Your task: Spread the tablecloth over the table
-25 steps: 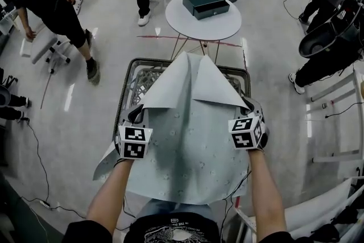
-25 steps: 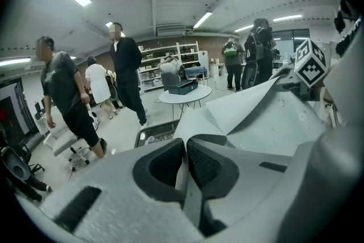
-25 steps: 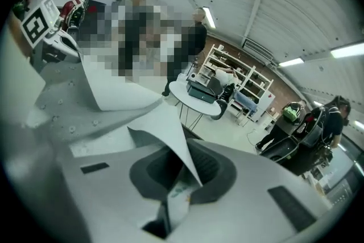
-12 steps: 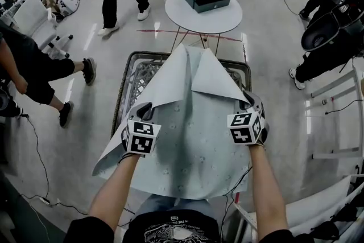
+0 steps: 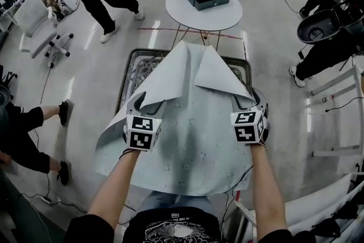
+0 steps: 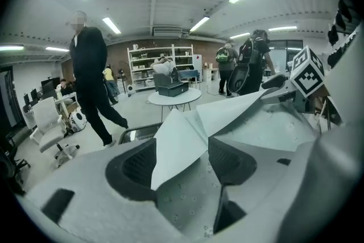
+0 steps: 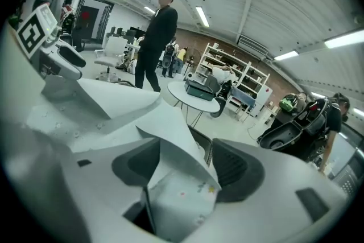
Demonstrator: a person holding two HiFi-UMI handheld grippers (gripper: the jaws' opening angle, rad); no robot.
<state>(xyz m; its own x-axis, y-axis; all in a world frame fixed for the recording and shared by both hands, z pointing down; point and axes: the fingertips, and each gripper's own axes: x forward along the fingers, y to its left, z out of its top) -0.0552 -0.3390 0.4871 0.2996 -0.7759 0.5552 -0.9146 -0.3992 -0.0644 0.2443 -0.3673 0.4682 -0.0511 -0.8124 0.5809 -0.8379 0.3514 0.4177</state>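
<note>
Opening hand-held grippers [image 5: 149, 106] [image 5: 245, 102] straddle folded tablecloth [image 5: 187, 145] corners.

Black short-sleeved T-shirt [image 5: 170, 231] with white chest print.

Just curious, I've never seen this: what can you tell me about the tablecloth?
The tablecloth is a thin, pale blue-grey sheet with small scattered print, plain underneath. It lies over the dark-rimmed table, near edge hanging toward the person, both far corners folded back into a peak, leaving the table's far corners bare. A fold stands between the opening jaws of the left hand-held gripper and of the right hand-held gripper.
</note>
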